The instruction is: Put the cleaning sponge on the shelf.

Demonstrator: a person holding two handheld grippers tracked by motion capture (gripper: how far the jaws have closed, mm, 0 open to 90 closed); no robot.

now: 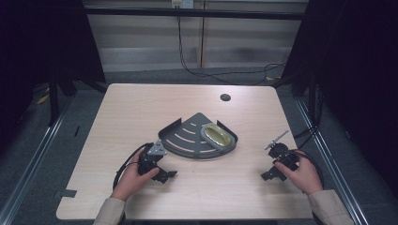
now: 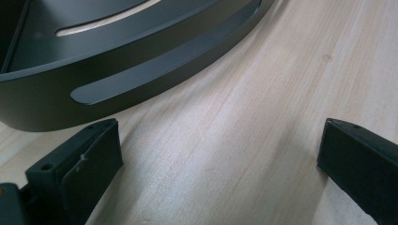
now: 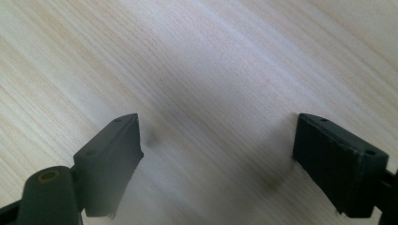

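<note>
— Furniture recorded? 
— One light wood-grain table (image 1: pixel 141 103), round cable hole (image 1: pixel 225 97) near its far edge.

— Surroundings? 
— Grey floor (image 1: pixel 70 140), pale panelled wall (image 1: pixel 141 37), black cables (image 1: pixel 197 70), dark curtains (image 1: pixel 356 70) noted.

Left gripper (image 1: pixel 162 174) held low in the left hand (image 1: pixel 133 178), jaws wide apart, right gripper (image 1: pixel 272 174) in the right hand (image 1: pixel 302 174), jaws also spread, both forearms resting near the body
</note>
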